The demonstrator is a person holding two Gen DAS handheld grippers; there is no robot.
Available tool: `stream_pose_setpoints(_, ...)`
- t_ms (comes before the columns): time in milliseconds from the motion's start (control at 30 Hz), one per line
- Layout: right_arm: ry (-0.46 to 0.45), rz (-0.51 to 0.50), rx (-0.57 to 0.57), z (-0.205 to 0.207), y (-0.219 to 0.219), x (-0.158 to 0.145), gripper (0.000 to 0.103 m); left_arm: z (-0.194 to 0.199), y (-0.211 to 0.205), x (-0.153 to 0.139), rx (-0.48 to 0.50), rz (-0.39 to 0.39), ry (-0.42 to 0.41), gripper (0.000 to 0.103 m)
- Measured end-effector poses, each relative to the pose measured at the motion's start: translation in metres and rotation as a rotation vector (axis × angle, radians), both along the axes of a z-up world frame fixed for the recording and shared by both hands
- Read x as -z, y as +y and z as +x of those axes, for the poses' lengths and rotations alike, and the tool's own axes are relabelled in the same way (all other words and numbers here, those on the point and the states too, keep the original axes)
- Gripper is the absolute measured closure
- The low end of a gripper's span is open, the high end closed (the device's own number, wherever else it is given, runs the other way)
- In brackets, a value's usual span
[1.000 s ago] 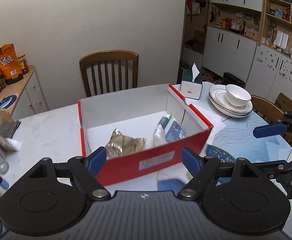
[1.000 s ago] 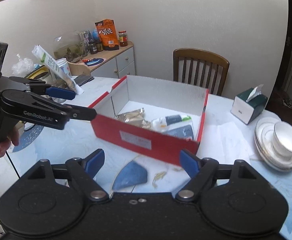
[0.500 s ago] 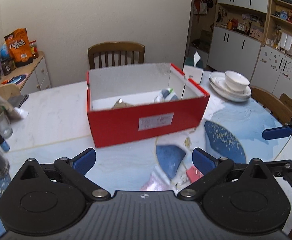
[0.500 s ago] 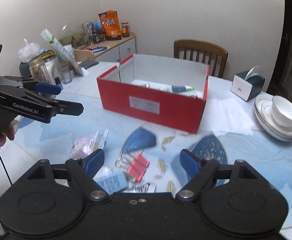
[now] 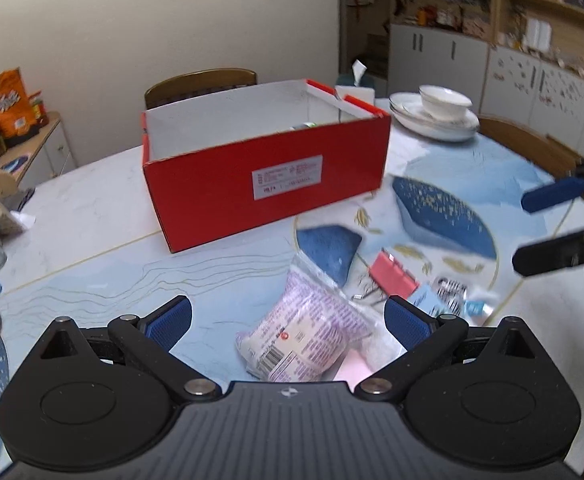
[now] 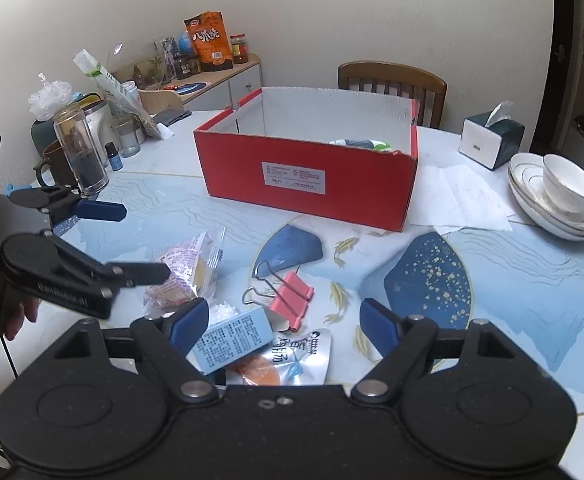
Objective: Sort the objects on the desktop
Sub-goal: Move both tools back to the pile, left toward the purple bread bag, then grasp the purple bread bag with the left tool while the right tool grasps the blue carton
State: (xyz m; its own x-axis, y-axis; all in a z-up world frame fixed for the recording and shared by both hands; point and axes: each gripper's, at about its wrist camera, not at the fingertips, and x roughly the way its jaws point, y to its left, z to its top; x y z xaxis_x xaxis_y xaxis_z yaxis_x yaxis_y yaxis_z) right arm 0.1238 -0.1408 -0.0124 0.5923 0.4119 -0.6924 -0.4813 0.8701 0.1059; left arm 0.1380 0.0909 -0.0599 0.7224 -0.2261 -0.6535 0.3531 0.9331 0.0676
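With both my left claw (image 5: pixel 287 322) and right claw (image 6: pixel 281 326) gaping empty over the table (image 6: pixel 512 280), I fear the crinkly snack packet (image 5: pixel 308 340) below the left one could slip, well short of the red box (image 6: pixel 308 176).

Stacked plates (image 6: pixel 554 216) with bowl (image 6: pixel 568 183), tissue box (image 6: pixel 492 142), possibly snack bag (image 6: pixel 208 42) behind.

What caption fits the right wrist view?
Open right gripper above pink binder clip and blue carton, red box beyond.
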Motion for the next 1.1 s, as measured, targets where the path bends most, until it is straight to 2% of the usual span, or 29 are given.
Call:
stream_pose_setpoints(200, 0.03, 0.013, 0.01, 0.0, 0.008, 0.007, 0.021, 0.0, 0.002, 0.016, 0.08, 0.005, 0.027, 0.0)
stream_pose_setpoints(367, 0.052, -0.014, 0.031, 0.001, 0.017, 0.017, 0.021, 0.002, 0.005, 0.027, 0.103, 0.012, 0.046, 0.0)
stream_pose_setpoints(867, 0.131, -0.008, 0.07, 0.016, 0.04, 0.029, 0.021, 0.024, 0.021, 0.033, 0.163, -0.003, 0.075, 0.0)
stream_pose_setpoints(967, 0.163, -0.051, 0.085, 0.02, 0.046, 0.037, 0.021, 0.03, 0.022, 0.037, 0.166, -0.006, 0.088, 0.0)
stream_pose_setpoints(1100, 0.231, -0.024, 0.107, 0.025, 0.047, 0.048, 0.022, 0.032, 0.02, 0.039, 0.184, -0.024, 0.092, 0.0)
